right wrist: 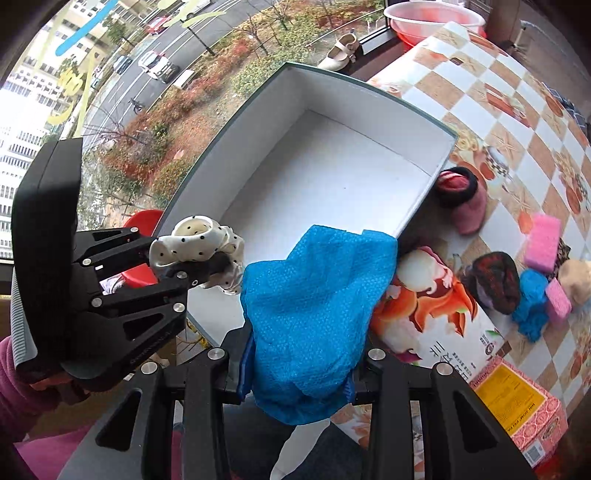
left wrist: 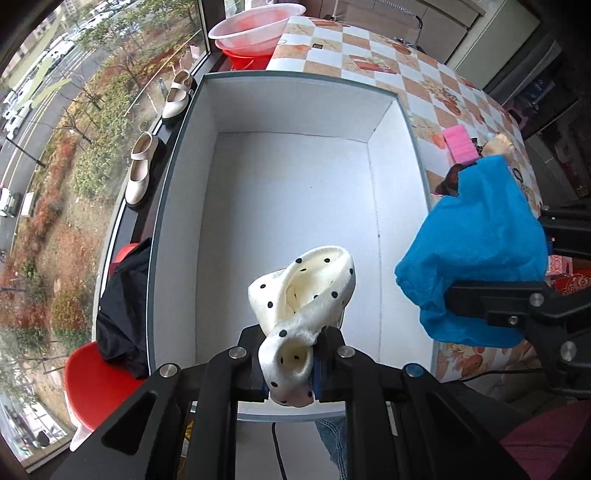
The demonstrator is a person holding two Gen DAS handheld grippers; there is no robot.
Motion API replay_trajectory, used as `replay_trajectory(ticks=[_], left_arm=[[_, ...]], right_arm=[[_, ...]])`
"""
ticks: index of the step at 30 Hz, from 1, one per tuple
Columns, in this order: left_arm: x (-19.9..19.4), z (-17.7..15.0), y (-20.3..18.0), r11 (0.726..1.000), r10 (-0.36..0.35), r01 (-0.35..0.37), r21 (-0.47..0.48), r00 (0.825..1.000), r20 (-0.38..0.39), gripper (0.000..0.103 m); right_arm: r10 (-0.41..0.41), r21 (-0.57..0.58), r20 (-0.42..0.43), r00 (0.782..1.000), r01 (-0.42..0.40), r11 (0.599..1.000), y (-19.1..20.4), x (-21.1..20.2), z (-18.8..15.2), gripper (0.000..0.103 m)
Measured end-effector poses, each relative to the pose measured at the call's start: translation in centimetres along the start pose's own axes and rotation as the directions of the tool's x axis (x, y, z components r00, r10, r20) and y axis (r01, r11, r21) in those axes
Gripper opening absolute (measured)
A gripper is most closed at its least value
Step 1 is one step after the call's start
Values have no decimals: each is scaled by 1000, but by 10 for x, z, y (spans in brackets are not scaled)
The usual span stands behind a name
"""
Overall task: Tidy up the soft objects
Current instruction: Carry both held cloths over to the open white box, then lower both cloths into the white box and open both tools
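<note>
My left gripper (left wrist: 290, 363) is shut on a white sock with black dots (left wrist: 306, 295) and holds it above the near end of the empty white box (left wrist: 295, 192). It shows in the right wrist view too (right wrist: 199, 247). My right gripper (right wrist: 299, 369) is shut on a crumpled blue cloth (right wrist: 314, 306) that hangs over the box's near right rim (right wrist: 424, 199). In the left wrist view the blue cloth (left wrist: 476, 254) is just right of the box.
On the checkered tablecloth (right wrist: 517, 122) lie a pink slipper sock (right wrist: 465, 203), pink sponges (right wrist: 543, 243), a dark pouch (right wrist: 495, 280), a small blue cloth (right wrist: 532, 302) and a printed carton (right wrist: 517, 402). Shoes (left wrist: 142, 166) stand on the sill, basins (left wrist: 251, 29) beyond, and a red stool (left wrist: 96, 384) with black cloth at left.
</note>
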State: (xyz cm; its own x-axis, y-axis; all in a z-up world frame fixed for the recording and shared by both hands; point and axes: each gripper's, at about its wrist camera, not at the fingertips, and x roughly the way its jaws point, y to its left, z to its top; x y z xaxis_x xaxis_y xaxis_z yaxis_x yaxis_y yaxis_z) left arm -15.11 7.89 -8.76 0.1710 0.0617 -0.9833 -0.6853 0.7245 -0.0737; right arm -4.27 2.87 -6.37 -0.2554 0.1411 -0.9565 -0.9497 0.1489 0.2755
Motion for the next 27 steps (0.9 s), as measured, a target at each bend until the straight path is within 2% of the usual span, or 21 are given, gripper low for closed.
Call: replay_trajectory(ticks=[10, 15, 16, 18, 20, 21, 22, 23, 24, 26, 27], left_arm=[[10, -8, 10, 999, 4, -6, -34, 999, -33, 17], [11, -7, 10, 999, 18, -19, -41, 1000, -24, 22], [8, -7, 10, 999, 28, -28, -42, 1000, -7, 28], [2, -9, 11, 998, 48, -47, -42, 999, 24, 46], [-1, -8, 12, 998, 52, -50, -47, 998, 47, 79], [-2, -8, 12, 997, 53, -50, -52, 997, 52, 84], [-2, -7, 13, 998, 45, -42, -55, 998, 54, 85], [-1, -6, 13, 998, 34, -32, -57, 998, 46, 85], [0, -5, 13, 998, 24, -21, -62, 999, 39, 85], [1, -3, 13, 998, 3, -1, -70, 1000, 27, 95], [2, -2, 11, 997, -15, 16, -72, 1000, 20, 96]], right_arm=[[-5, -59, -38, 999, 3, 998, 20, 20, 16, 37], [-8, -74, -44, 999, 5, 997, 24, 22, 17, 37], [-7, -75, -43, 999, 4, 997, 25, 22, 17, 42], [-13, -69, -29, 999, 11, 998, 24, 19, 18, 52], [-12, -65, -19, 1000, 11, 998, 23, 16, 19, 53], [-14, -64, -14, 1000, 13, 998, 22, 15, 19, 65], [-17, -61, -9, 1000, 16, 998, 21, 14, 19, 87], [-20, -56, -4, 1000, 19, 998, 20, 13, 18, 93], [-21, -47, 2, 1000, 21, 999, 18, 11, 18, 96], [-29, -30, 5, 1000, 29, 999, 16, 7, 15, 96], [-35, -18, 3, 999, 35, 999, 13, 5, 15, 97]])
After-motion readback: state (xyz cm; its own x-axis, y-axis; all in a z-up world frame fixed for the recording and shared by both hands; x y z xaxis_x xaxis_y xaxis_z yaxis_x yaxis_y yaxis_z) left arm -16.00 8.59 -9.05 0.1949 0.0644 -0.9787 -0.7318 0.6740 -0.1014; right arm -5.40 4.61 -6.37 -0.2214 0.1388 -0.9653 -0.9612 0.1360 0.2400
